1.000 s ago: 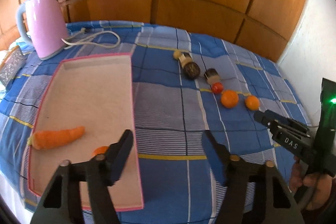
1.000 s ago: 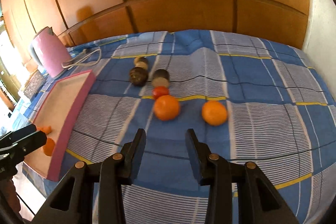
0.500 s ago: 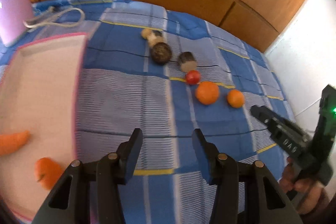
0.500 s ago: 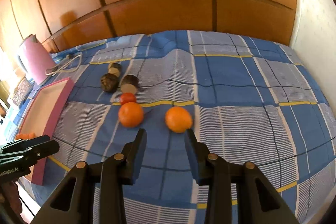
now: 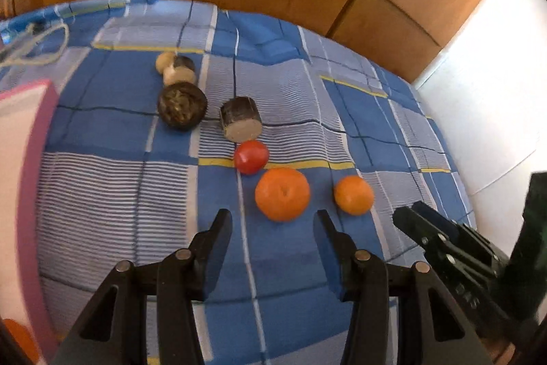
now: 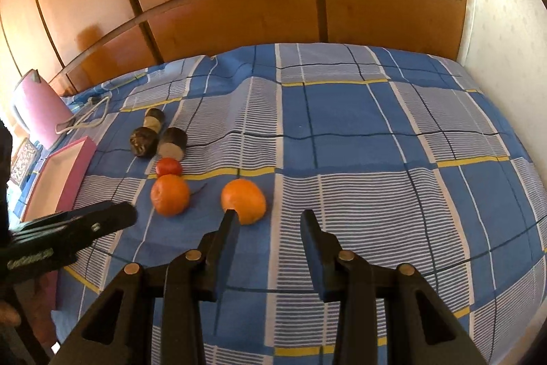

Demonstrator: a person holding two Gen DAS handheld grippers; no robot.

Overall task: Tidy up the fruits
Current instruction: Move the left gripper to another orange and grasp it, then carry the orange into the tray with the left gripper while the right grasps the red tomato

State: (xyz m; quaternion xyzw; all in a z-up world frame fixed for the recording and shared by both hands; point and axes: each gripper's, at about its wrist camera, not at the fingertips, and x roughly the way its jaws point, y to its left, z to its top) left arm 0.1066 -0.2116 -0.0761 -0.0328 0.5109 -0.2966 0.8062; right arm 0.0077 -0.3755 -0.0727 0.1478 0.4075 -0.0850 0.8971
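Observation:
A big orange, a smaller orange and a red tomato lie on the blue checked cloth. My left gripper is open and empty, just short of the big orange. My right gripper is open and empty, its left finger close beside the smaller orange. The pink tray lies at the left; an orange piece shows at its near edge.
Several brown cut fruits and a log-like piece lie beyond the tomato. A pink kettle with its white cord stands far left. A wooden headboard backs the bed; a white wall is on the right.
My left gripper swung right from over the tray toward the oranges and came closer to the big one. My right gripper moved right and nearer the smaller orange. Both stayed open.

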